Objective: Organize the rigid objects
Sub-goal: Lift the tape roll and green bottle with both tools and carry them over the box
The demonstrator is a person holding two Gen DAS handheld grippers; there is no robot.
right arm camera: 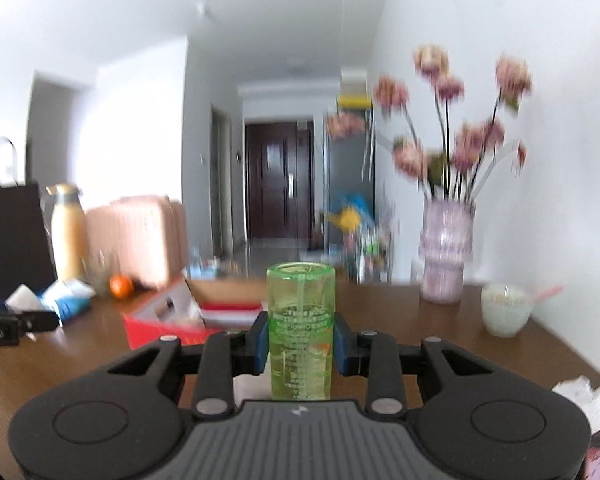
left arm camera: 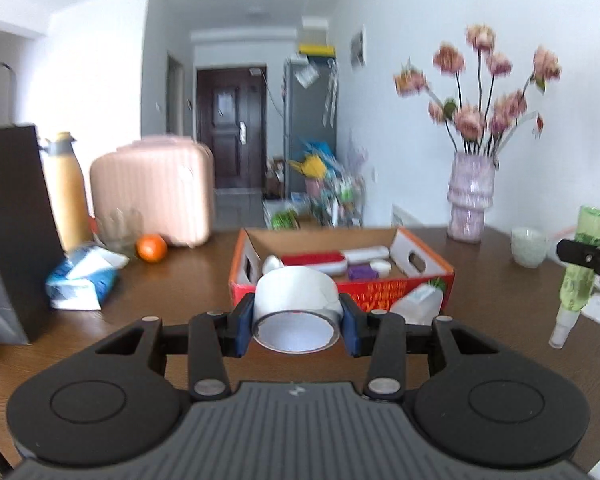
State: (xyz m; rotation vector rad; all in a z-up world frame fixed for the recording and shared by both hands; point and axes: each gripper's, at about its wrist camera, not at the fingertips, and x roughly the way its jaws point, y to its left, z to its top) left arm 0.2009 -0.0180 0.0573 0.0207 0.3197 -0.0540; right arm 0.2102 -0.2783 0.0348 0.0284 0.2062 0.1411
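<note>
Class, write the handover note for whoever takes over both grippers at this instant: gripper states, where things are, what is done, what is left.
Left gripper: shut on a roll of white tape, held above the wooden table.
Right gripper: shut on a green spray bottle, nozzle pointing down.
Cardboard box: already holds a red-and-white case, a purple item and small white pieces.
Left to do: probably put tape and bottle into the box.

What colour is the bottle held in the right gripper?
Translucent green bottle, clearest in the right wrist view.
</note>
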